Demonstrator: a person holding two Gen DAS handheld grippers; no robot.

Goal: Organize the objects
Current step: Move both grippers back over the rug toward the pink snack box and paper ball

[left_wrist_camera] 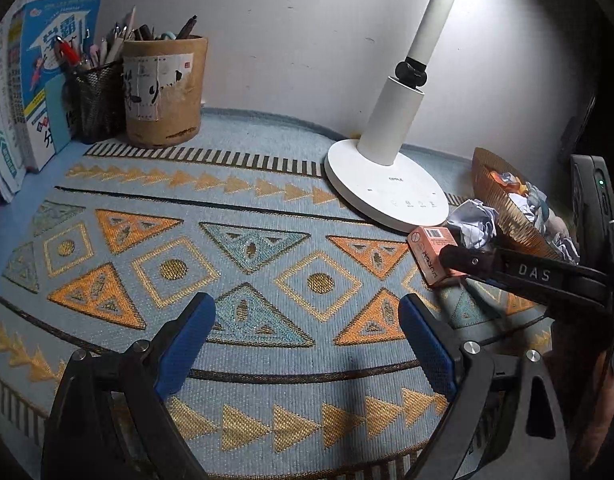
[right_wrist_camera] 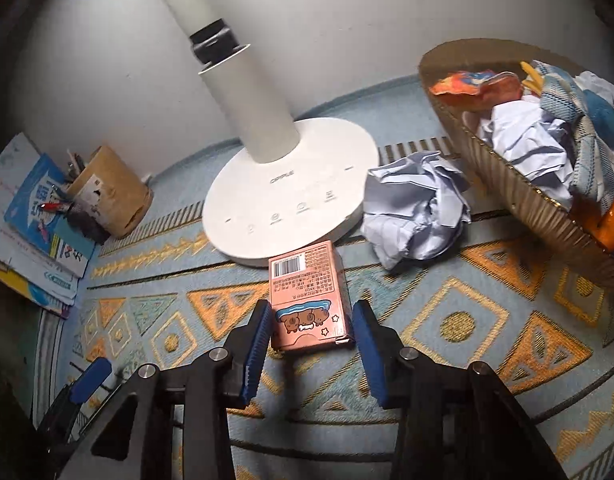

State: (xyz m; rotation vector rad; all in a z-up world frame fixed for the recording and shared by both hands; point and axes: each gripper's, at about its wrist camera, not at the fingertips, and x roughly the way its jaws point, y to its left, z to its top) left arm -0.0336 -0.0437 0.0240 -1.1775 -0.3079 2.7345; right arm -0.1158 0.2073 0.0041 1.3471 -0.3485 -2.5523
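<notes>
At your far left a stack of workbooks (left_wrist_camera: 47,80) leans against the wall, with a black mesh pen cup (left_wrist_camera: 97,100) and a brown cylindrical pen holder (left_wrist_camera: 165,92) just beside it on the counter, which is covered by a blue patterned mat (left_wrist_camera: 247,208); your left gripper (left_wrist_camera: 307,344) hovers over the bare middle of that mat with its blue-padded fingers (left_wrist_camera: 187,344) spread wide apart and nothing between them; further right stands a white desk lamp (right_wrist_camera: 291,184), its round base on the mat; just in front of that base lies the pink box (right_wrist_camera: 309,300), flat on the mat with its barcode end toward the lamp; your right gripper (right_wrist_camera: 313,354) sits at the near end of the box, fingers (right_wrist_camera: 255,344) apart on either side of it and not yet clamped, the left pad looking close to the box edge; right of the box lies a crumpled paper ball (right_wrist_camera: 419,208); at the far right a ribbed brown basket (right_wrist_camera: 519,184) holds more crumpled paper and cloth.
</notes>
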